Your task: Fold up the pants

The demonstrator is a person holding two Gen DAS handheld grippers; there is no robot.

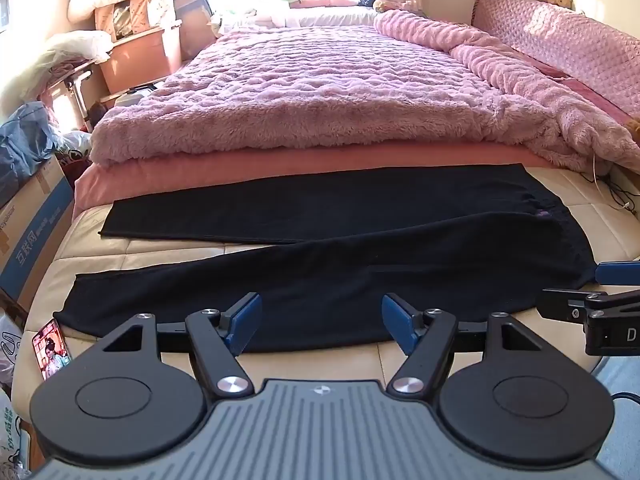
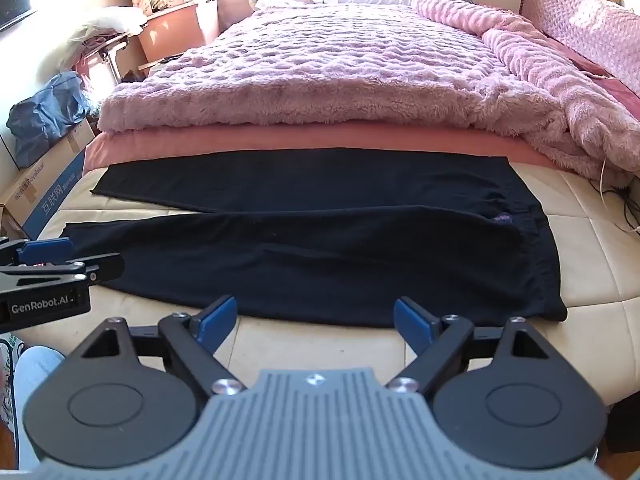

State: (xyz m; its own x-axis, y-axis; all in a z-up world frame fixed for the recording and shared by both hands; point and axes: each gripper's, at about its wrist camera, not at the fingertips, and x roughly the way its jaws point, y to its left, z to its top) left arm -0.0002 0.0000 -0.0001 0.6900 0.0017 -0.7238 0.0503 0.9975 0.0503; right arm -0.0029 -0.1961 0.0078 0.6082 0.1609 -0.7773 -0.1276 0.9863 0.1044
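Observation:
Black pants (image 1: 304,276) lie flat on the cream quilted bed end (image 1: 312,360), legs spread to the left, waistband at the right. They also show in the right wrist view (image 2: 320,256). My left gripper (image 1: 320,322) is open and empty, hovering just above the near leg's front edge. My right gripper (image 2: 314,322) is open and empty, at the front edge of the near leg close to the waistband. Each gripper appears at the side of the other's view: the right one (image 1: 600,300), the left one (image 2: 48,272).
A fluffy pink blanket (image 1: 320,92) over a pink sheet (image 1: 280,168) covers the bed beyond the pants. A phone (image 1: 50,348) lies at the bed's near left corner. Cardboard boxes (image 1: 32,220) and clutter stand to the left. Cables (image 1: 616,192) lie at the right.

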